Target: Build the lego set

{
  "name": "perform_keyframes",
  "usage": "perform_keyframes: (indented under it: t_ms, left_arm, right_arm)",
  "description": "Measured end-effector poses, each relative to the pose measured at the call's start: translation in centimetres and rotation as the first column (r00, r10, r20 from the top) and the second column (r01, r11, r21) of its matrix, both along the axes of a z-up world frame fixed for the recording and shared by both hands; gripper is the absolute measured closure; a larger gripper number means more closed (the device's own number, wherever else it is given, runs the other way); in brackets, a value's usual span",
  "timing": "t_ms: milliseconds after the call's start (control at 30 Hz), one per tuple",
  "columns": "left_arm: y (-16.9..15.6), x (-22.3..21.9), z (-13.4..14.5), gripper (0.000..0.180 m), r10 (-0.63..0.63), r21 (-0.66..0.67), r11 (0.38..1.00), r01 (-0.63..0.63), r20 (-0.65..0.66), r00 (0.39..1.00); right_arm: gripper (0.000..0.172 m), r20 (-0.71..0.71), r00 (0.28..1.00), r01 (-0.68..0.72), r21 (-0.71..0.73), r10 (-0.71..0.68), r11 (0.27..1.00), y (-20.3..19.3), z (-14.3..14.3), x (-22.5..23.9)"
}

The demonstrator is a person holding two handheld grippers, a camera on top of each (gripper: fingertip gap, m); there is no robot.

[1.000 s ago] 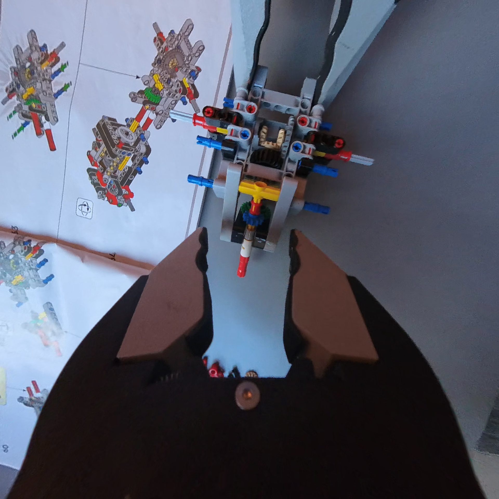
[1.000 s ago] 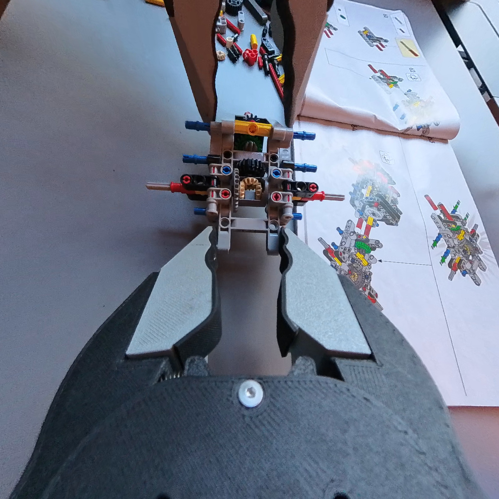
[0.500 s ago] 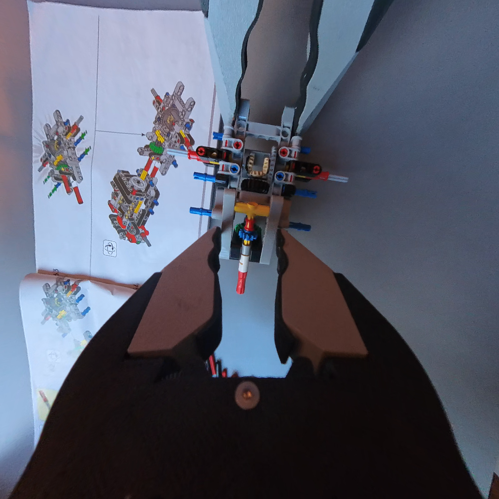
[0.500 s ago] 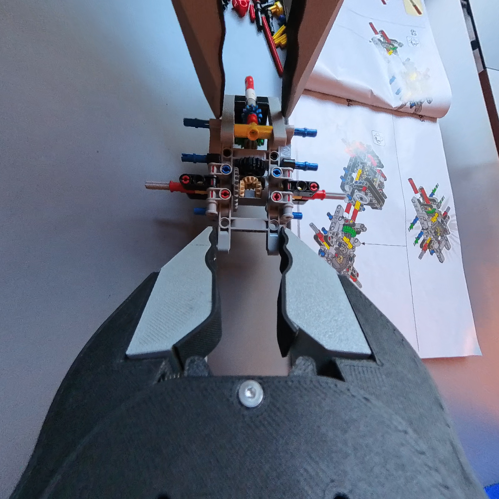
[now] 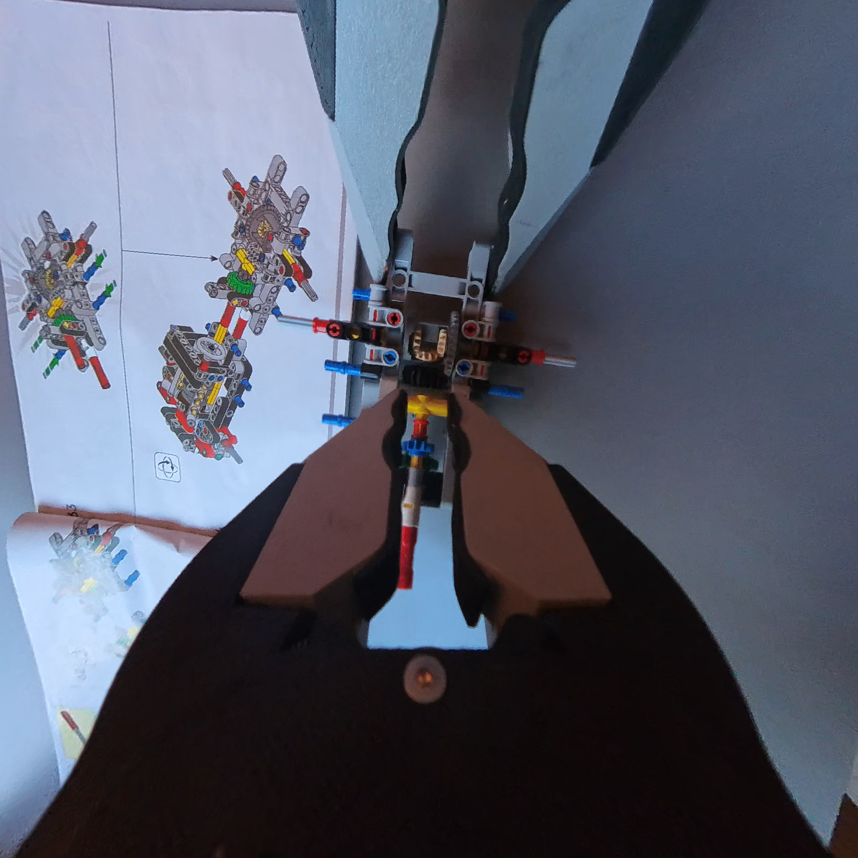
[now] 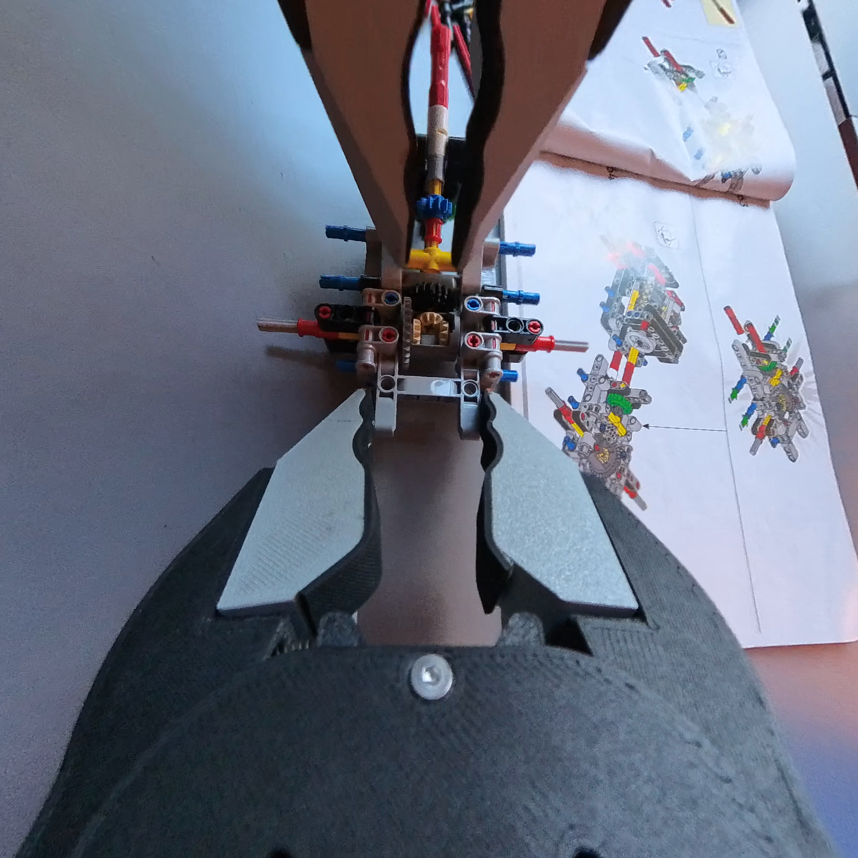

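Observation:
A brick assembly of grey beams, gears, blue pins and red axles (image 6: 427, 334) lies on the grey table (image 6: 139, 232) at the edge of an open instruction booklet (image 6: 673, 371). My right gripper (image 6: 427, 408), with grey fingers, is shut on the two legs of its grey frame. My left gripper (image 5: 428, 401), with brown fingers, faces it from the other end. Its tips press on the yellow connector (image 5: 425, 404), and the long red and white axle (image 5: 407, 552) runs back between its fingers. Each gripper also shows in the other's view: the left (image 6: 432, 255) and the right (image 5: 441, 260).
The booklet (image 5: 185, 325) with pictures of the model lies to the left in the left wrist view, one page curled up. Loose red and black parts (image 6: 457, 28) lie behind the left gripper. The rest is bare grey table. My hands' fingertips stand some 5 cm from each other.
My left gripper moved forward over the assembly's axle end and its fingers closed in on the yellow connector. The right gripper kept its hold on the grey frame throughout.

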State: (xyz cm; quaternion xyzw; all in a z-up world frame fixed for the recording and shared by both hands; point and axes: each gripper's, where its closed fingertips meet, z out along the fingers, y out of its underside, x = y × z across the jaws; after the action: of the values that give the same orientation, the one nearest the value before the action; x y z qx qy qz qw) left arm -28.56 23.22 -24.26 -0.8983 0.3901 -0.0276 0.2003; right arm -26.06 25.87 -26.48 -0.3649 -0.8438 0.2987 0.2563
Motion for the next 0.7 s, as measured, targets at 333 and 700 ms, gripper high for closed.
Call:
perform_keyframes:
  t_ms: [333,700]
  left_arm:
    - [-1.8,-3.4,1.2,0.127,0.125,0.059,0.99,-0.129,0.061,0.99]
    - [-1.6,-3.5,-0.5,0.138,0.056,0.014,0.998,-0.056,-0.019,0.998]
  right_arm:
    - [0.129,-0.018,1.0,-0.01,-0.098,0.008,0.995,-0.1,0.4,-0.2]
    - [0.129,-0.048,0.999,-0.011,-0.101,0.006,0.995,-0.1,0.6,-0.6]
